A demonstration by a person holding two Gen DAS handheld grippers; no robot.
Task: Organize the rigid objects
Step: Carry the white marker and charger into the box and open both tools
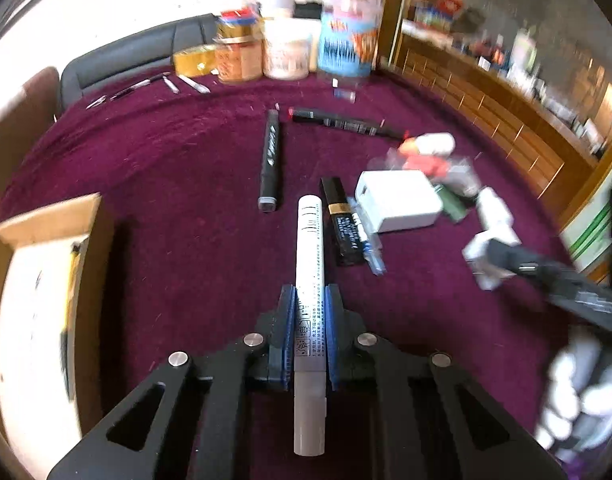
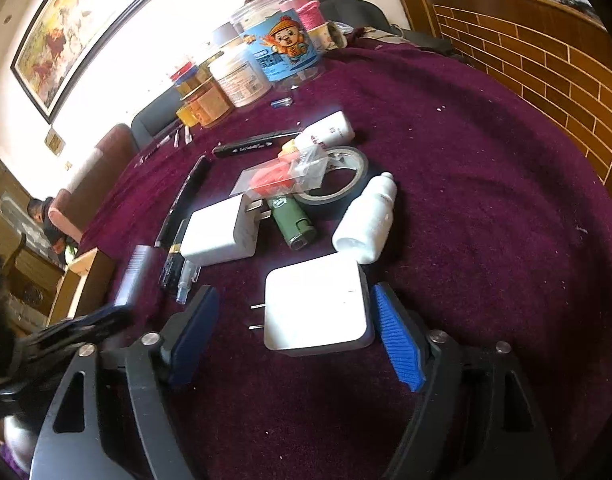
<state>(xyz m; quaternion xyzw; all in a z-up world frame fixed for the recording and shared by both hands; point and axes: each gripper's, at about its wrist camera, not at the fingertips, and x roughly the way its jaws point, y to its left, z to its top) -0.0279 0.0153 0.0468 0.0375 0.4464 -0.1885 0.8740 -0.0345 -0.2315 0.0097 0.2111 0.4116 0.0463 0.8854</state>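
Left tongs (image 1: 309, 320) clamped on white marker (image 1: 310, 248), held lengthwise above the desk (image 1: 166, 152). Right tongs (image 2: 294, 332) wide open, straddling a white charger (image 2: 315, 308) lying flat, pads clear of both sides. Advice: centre, close evenly on its flanks. Cardboard box (image 1: 50, 216) sits left, the likely drop point.

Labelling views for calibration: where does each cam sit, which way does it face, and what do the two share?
Left wrist: sits on the left gripper, facing forward across the purple cloth; shows its own fingers shut on a white marker.
Right wrist: sits on the right gripper, facing the clutter and jars; its open fingers flank a white charger.
Shared: the other white charger, the black markers, the jars.
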